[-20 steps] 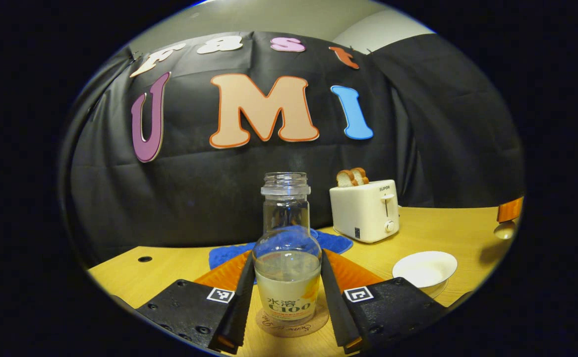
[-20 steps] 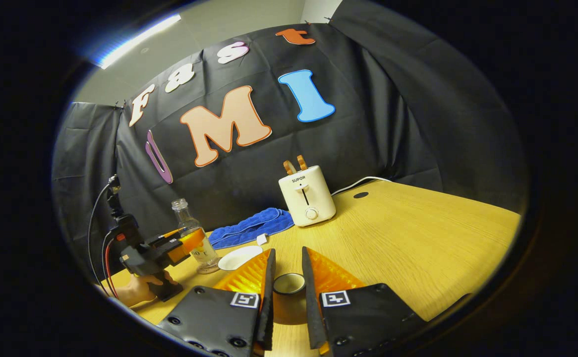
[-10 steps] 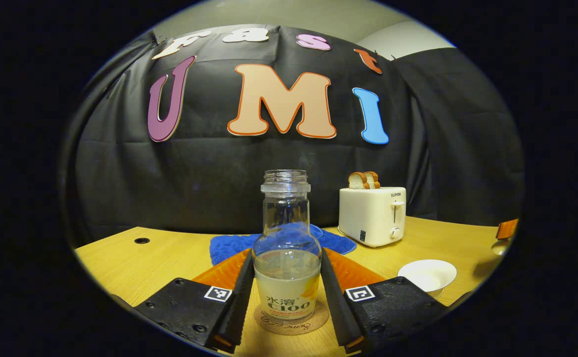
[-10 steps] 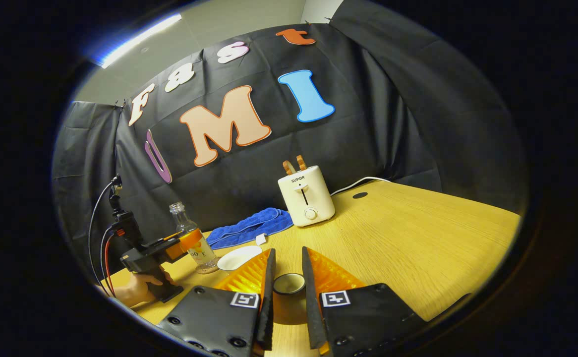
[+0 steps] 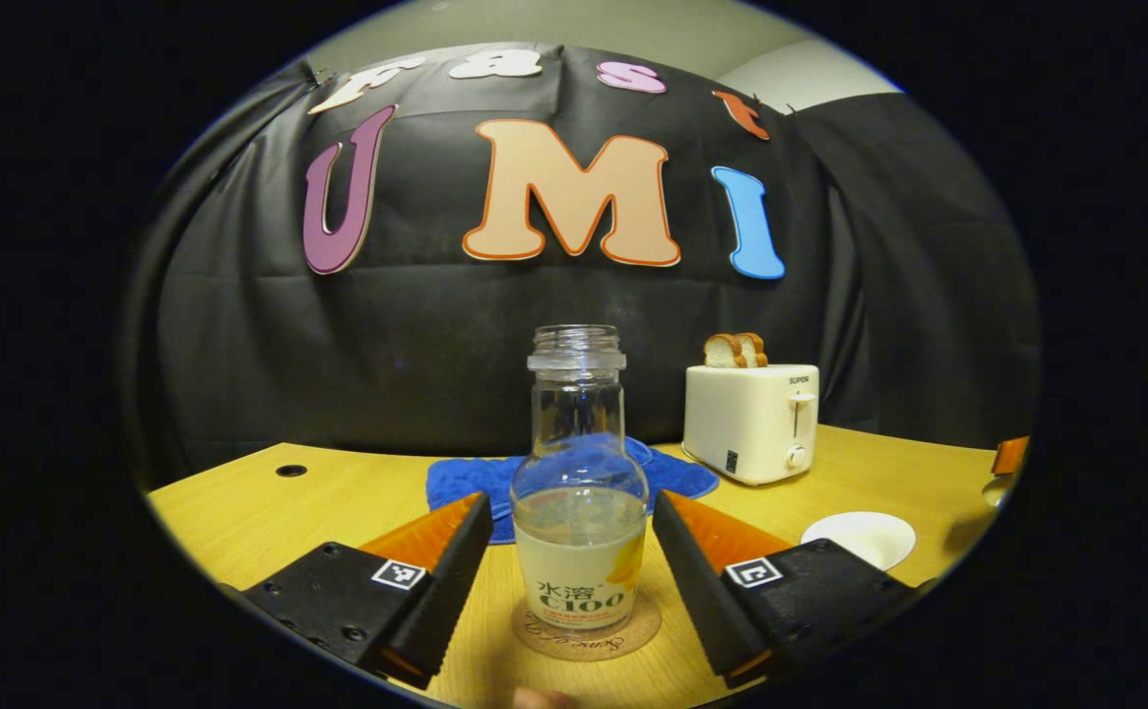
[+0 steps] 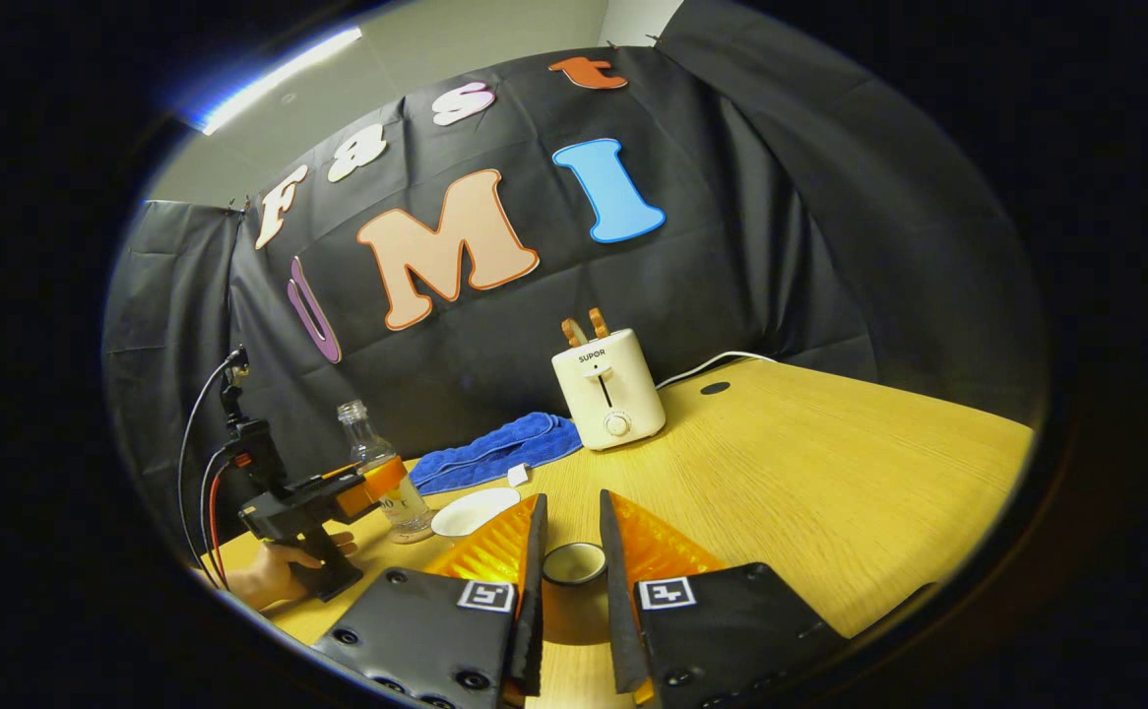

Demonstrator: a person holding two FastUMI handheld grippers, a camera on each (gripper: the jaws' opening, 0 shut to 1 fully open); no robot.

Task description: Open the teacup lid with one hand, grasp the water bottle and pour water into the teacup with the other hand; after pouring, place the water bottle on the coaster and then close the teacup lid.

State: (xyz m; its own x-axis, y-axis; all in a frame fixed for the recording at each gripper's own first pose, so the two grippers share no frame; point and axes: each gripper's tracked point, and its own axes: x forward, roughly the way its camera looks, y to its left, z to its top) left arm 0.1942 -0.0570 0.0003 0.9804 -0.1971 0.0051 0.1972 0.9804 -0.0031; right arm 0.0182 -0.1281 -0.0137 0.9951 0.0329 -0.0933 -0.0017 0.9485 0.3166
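Left gripper (image 5: pixel 571 581): we see its fingers spread either side of the bottle (image 5: pixel 579 512), clear of it; bottle upright on the coaster (image 5: pixel 586 637), towel (image 5: pixel 574 475) behind, toaster (image 5: pixel 751 421) beyond.

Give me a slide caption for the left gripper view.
Left gripper open around the water bottle standing on its coaster.

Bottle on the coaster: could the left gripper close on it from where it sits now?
Probably yes. The bottle stands upright on the coaster, right between the open fingers of the left gripper, with a gap on each side and nothing in between.
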